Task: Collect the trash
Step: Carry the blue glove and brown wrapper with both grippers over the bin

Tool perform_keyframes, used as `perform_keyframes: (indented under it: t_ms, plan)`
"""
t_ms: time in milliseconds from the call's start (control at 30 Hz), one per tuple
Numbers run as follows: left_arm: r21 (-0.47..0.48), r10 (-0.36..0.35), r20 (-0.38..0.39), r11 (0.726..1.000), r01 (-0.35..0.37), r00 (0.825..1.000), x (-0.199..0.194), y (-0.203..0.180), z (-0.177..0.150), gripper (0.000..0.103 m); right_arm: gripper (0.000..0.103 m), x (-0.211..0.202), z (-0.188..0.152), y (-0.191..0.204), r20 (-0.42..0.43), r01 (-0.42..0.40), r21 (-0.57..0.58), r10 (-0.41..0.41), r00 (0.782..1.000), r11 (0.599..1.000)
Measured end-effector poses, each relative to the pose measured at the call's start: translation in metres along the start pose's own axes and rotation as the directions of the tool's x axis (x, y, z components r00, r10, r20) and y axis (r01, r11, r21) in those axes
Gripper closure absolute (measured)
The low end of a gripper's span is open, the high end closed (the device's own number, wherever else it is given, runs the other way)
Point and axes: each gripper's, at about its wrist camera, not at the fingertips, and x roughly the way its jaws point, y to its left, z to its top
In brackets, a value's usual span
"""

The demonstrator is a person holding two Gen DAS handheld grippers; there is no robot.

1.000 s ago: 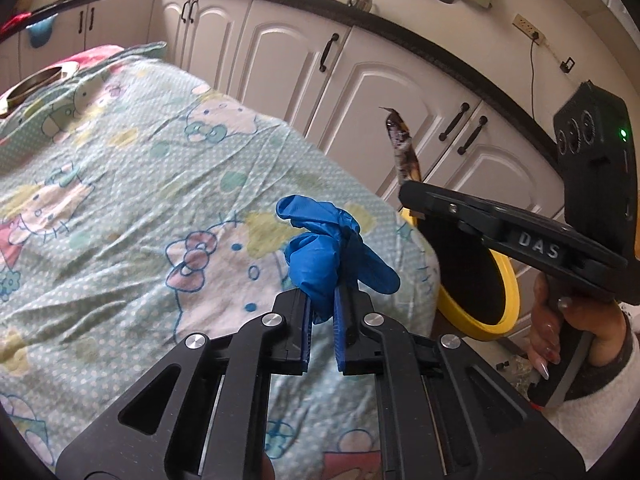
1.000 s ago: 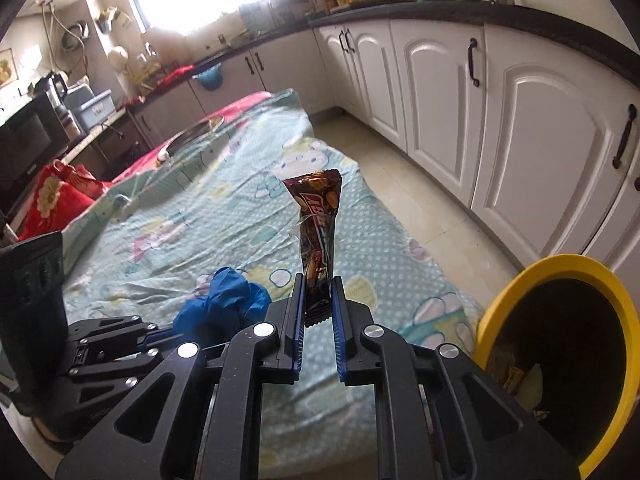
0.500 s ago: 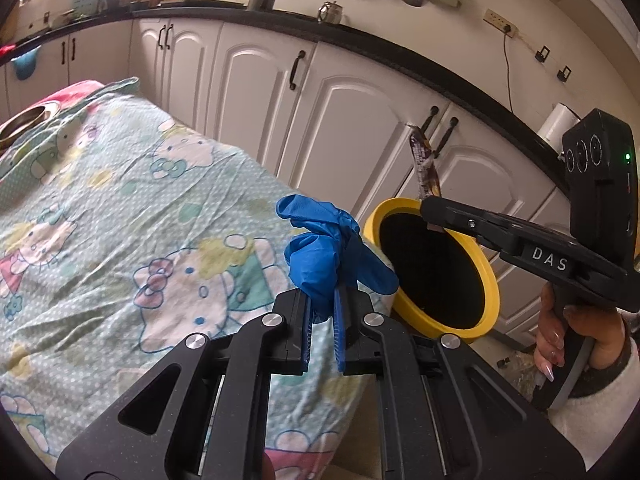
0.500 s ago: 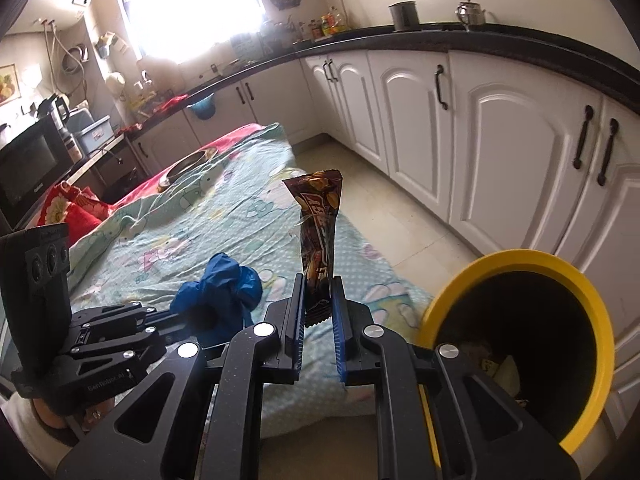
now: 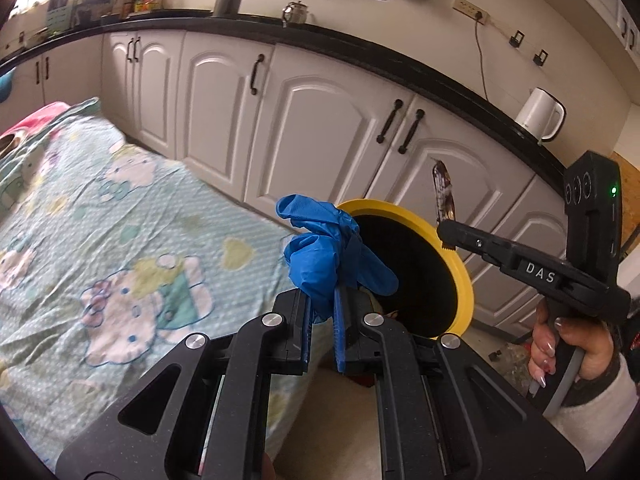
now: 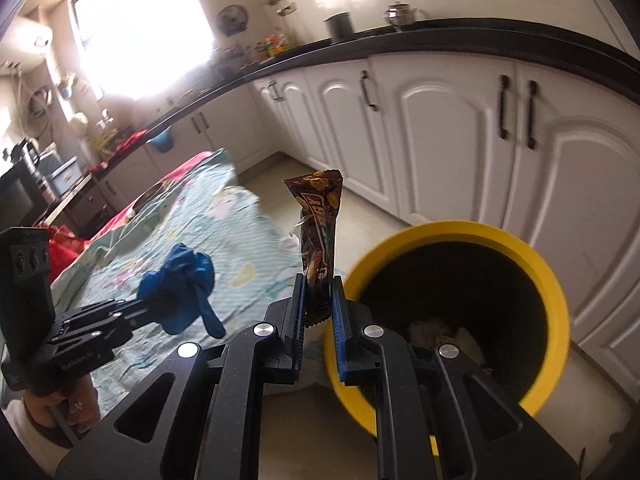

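Note:
My left gripper (image 5: 322,320) is shut on a crumpled blue glove (image 5: 324,252), held up at the table's end, close beside the yellow-rimmed black bin (image 5: 460,268). My right gripper (image 6: 318,308) is shut on a brown snack wrapper (image 6: 318,232) that stands upright, just left of the bin (image 6: 556,288). The bin's rim is close below both grippers. Some trash lies at the bin's bottom (image 6: 440,332). The right gripper (image 5: 448,236) with the wrapper (image 5: 443,192) shows in the left wrist view; the left gripper with the glove (image 6: 180,288) shows in the right wrist view.
A table with a pale green cartoon-print cloth (image 5: 100,240) lies to the left. White cabinet doors (image 5: 320,128) under a black countertop (image 5: 360,50) run behind the bin. A white kettle (image 5: 540,114) stands on the counter.
Both grippers have swung from over the table towards the bin, each still holding its item. The bin now looms larger and closer in both views.

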Motion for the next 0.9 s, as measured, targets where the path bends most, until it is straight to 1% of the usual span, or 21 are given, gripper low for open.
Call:
perform_keyframes:
  t_ms: [267, 467, 633, 733, 900]
  plan:
    - [0.051, -0.031, -0.005, 0.998, 0.031, 1.000, 0.016, -0.033, 0.011, 0.099, 0.091, -0.022, -0.011, -0.043, 0.041, 0.052, 0.092, -0.056, 0.998, 0.994]
    - [0.097, -0.049, -0.017, 0.994, 0.050, 0.999, 0.029, -0.056, 0.015, 0.099, 0.091, -0.032, -0.020, -0.057, 0.054, 0.083, 0.124, -0.090, 0.994, 0.989]
    - [0.128, -0.061, -0.039, 0.990, 0.065, 0.997, 0.044, -0.072, 0.015, 0.099, 0.091, -0.038, -0.027, -0.069, 0.056, 0.090, 0.158, -0.100, 0.993, 0.983]
    - [0.146, -0.065, -0.051, 0.987, 0.072, 0.997, 0.053, -0.080, 0.014, 0.099, 0.091, -0.039, -0.033, -0.076, 0.052, 0.111, 0.162, -0.121, 0.991, 0.981]
    - [0.175, -0.062, -0.079, 0.982, 0.075, 0.995, 0.072, -0.091, 0.012, 0.099, 0.091, -0.039, -0.043, -0.087, 0.038, 0.115, 0.193, -0.124, 0.992, 0.974]
